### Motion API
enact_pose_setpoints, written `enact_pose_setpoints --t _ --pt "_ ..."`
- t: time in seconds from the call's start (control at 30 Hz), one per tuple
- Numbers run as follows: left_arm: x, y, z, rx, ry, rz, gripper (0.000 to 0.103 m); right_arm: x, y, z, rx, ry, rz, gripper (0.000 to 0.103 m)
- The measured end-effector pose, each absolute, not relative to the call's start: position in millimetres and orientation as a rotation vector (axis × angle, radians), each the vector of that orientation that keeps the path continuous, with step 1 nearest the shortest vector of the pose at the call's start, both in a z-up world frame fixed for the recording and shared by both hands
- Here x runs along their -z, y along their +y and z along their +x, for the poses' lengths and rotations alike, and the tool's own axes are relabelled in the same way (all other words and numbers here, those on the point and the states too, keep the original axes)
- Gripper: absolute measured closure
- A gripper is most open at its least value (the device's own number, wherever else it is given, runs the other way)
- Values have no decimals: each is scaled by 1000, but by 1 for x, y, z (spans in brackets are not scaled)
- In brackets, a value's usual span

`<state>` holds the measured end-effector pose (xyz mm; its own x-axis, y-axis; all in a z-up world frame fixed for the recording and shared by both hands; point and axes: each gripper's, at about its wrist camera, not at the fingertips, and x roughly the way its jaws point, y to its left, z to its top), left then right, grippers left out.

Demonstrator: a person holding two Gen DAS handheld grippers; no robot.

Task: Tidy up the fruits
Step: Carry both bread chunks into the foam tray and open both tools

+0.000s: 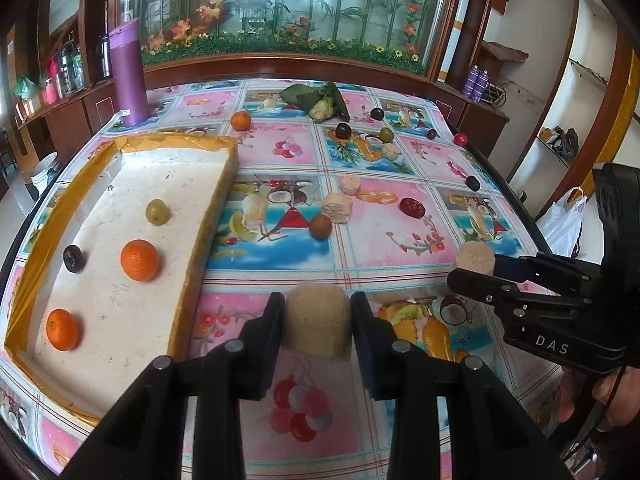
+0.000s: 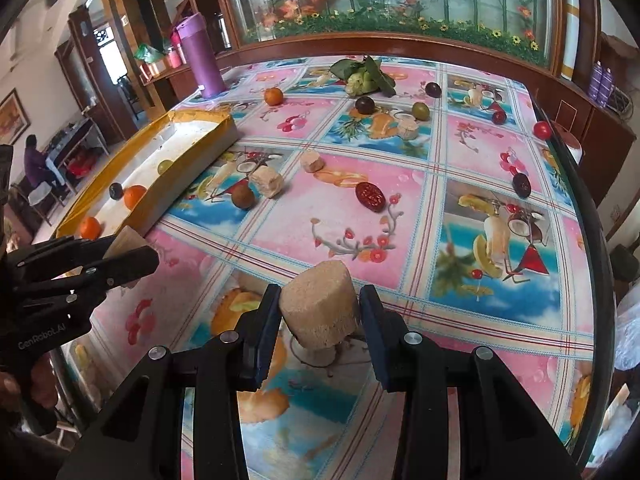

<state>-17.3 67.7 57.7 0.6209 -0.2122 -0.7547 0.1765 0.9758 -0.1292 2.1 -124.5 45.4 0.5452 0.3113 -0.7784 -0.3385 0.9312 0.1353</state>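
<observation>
My left gripper (image 1: 318, 320) is shut on a beige round cake piece (image 1: 318, 322), held above the table just right of the foam tray (image 1: 216, 204). My right gripper (image 2: 320, 312) is shut on a second beige cake piece (image 2: 320, 312); it also shows in the left wrist view (image 1: 476, 258). The tray holds two oranges (image 1: 139, 260), a dark plum (image 1: 74, 258) and a green grape (image 1: 157, 211). Loose on the table lie a brown fruit (image 1: 321, 226), a red date (image 1: 412, 207), an orange (image 1: 241, 121) and several dark and green fruits (image 1: 343, 131).
Two more cake pieces (image 1: 337, 207) sit mid-table. A purple flask (image 1: 130, 76) stands at the far left corner. A leafy green bundle (image 1: 322, 102) lies at the far edge. A wooden cabinet with glass stands behind. The table's right edge (image 2: 592, 240) drops off.
</observation>
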Motion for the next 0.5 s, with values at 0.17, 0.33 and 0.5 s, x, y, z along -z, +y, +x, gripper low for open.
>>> enact_pose_setpoints --t 0.17,0.33,0.5 --pt "-63 96 -19 187 854 -67 67 -54 -96 4 -420 900 -52 64" --pt "-67 128 -19 137 837 -85 67 -60 -64 9 -460 889 -75 64" --pt "-69 158 -18 89 830 -102 67 -66 -35 16 -502 886 -82 64"
